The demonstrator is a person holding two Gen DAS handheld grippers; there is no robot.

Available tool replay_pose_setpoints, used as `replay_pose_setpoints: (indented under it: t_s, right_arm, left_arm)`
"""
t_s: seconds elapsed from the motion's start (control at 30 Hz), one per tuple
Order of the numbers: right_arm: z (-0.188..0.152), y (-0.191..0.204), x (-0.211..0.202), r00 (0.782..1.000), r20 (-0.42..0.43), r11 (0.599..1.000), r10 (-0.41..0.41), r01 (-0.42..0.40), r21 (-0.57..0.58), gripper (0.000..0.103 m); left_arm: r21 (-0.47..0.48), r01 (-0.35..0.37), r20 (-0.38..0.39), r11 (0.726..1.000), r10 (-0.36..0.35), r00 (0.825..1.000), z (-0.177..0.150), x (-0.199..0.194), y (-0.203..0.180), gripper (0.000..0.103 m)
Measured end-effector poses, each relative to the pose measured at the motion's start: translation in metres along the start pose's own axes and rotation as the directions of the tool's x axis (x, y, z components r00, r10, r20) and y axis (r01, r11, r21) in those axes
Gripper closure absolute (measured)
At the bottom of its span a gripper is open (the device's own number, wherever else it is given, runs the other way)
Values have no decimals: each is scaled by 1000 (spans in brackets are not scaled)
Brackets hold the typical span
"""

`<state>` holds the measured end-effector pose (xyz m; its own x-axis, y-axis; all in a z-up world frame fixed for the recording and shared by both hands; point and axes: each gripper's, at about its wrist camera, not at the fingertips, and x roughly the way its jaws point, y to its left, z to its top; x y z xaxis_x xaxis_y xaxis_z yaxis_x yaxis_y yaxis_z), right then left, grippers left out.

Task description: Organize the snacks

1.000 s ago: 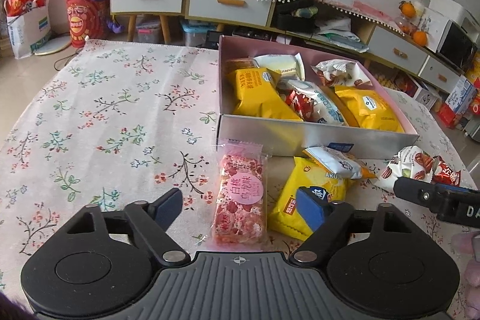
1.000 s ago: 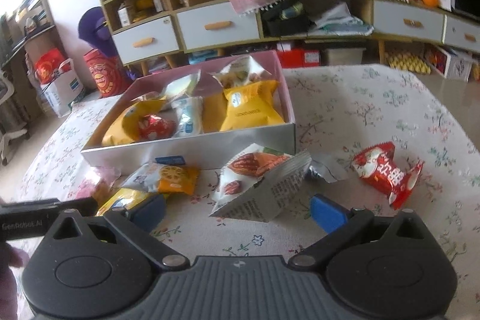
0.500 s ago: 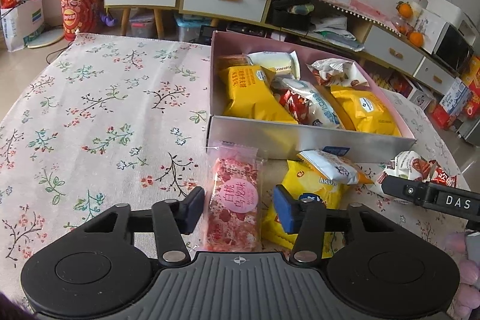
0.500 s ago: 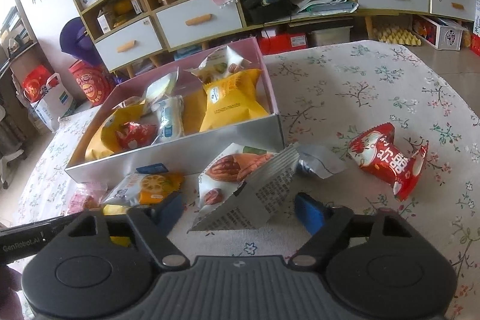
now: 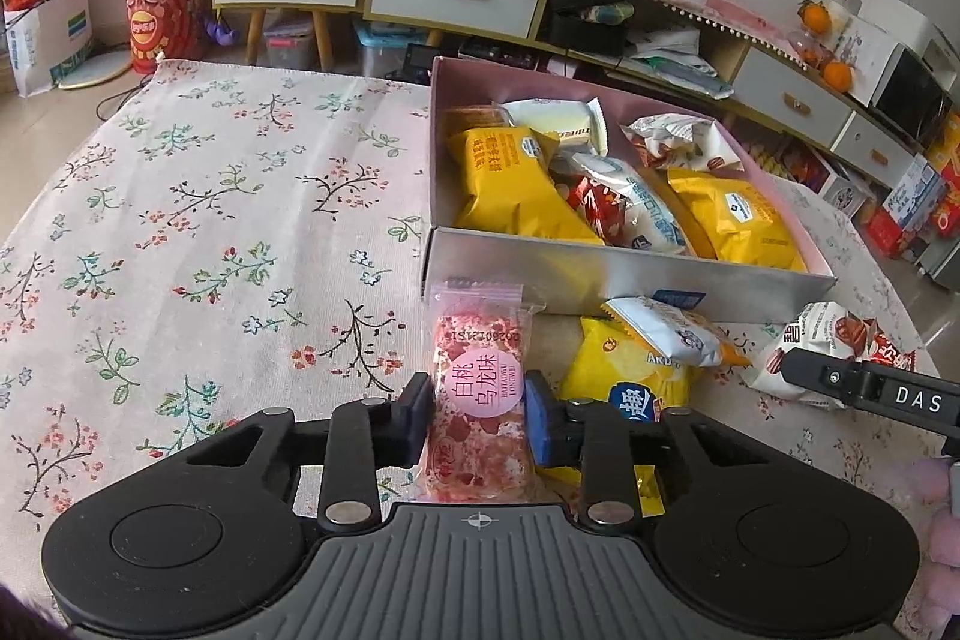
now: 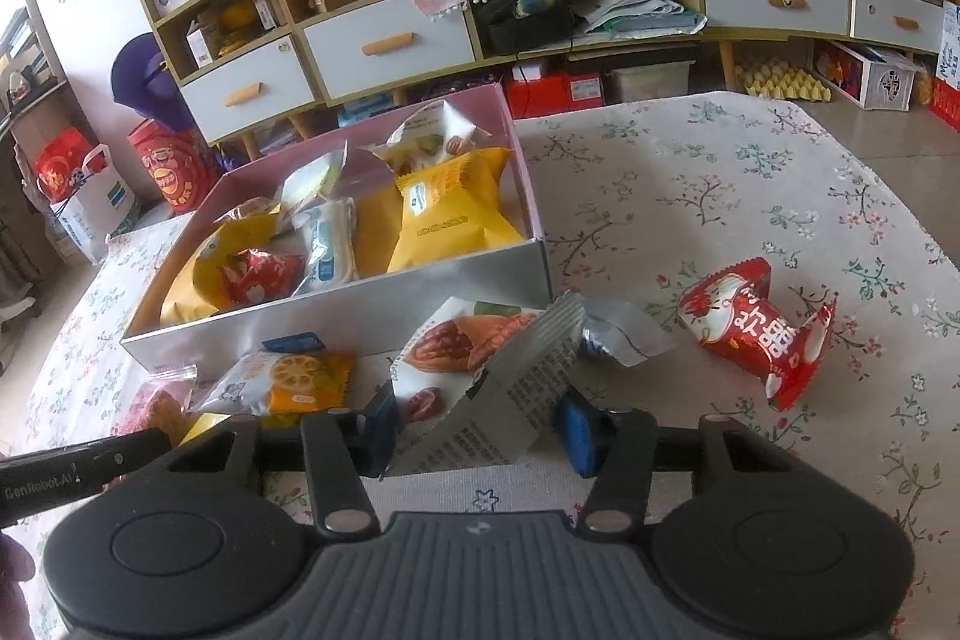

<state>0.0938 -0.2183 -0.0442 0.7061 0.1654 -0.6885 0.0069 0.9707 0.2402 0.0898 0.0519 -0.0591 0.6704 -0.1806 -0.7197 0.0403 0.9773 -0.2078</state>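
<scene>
Left claw [image 5: 478, 418] has its two pads pressed against the sides of a pink snack bar [image 5: 480, 394], which lies flat on the table [image 5: 180, 220] between them, so it looks clamped on it though not yet lifted. Straight ahead of this claw, just past the bar's far end, stands the box [image 5: 630, 274], already holding several packets: two yellow bags, a white one, a red one and others. Just to the right of the claw lie a yellow chip bag [image 5: 624, 376] and, partly on top of it, a white-and-orange packet [image 5: 666, 328].

Right claw [image 6: 474, 430] straddles a white nut packet [image 6: 480, 376]; its pads sit at or just beside the packet's edges, and whether they truly grip it cannot be told. Ahead of this claw is the same box [image 6: 360, 310]; off to its right, apart from the rest, lies a red candy packet [image 6: 756, 334], with a small silver wrapper [image 6: 618, 334] between that and the nut packet.

As a judgement, the sorting is roughly half done: the box is well filled, but about six snacks remain on the table, two of them now being picked up.
</scene>
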Motion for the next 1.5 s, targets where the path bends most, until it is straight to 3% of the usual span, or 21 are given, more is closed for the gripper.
replay_pose_setpoints:
  t_s: [0.47, 1.1, 1.5]
  right_arm:
    - [11, 2, -18, 999, 1, 997, 51, -51, 50, 66]
    - [32, 22, -32, 995, 23, 992, 100, -102, 72, 66]
    - [57, 28, -18, 993, -49, 980, 103, -93, 178, 66]
  left_arm:
    - [-56, 26, -5, 998, -27, 1000, 9, -14, 6, 74]
    - [-81, 84, 74, 993, -78, 994, 26, -37, -11, 74]
    - [-136, 119, 77, 984, -110, 991, 53, -32, -14, 74]
